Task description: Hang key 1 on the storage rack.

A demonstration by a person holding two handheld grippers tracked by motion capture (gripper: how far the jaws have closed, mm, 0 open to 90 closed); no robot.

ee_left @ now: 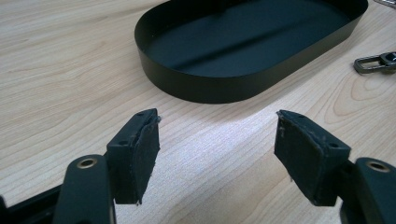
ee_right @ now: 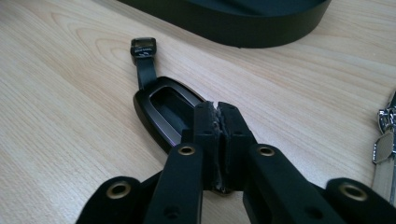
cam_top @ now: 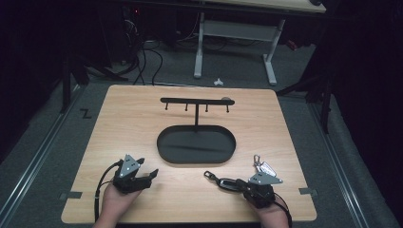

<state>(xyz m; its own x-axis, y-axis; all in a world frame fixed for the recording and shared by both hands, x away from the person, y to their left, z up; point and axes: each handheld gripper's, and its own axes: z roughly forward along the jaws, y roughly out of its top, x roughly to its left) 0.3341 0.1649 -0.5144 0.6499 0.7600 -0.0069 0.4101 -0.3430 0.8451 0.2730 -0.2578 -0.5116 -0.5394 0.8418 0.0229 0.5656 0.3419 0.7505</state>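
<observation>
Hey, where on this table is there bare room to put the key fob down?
The table is bare left of the tray, right of it toward the far corner, and along the near edge between the grippers. It is crowded near the right gripper, with the key fob and keyring.

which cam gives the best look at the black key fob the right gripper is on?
Right gripper view: the black key fob lies close up on the table, its strap and clasp clear, with the right gripper closed at its near end. High view shows the fob small and dark. Left gripper view catches just its metal clasp end.
</observation>
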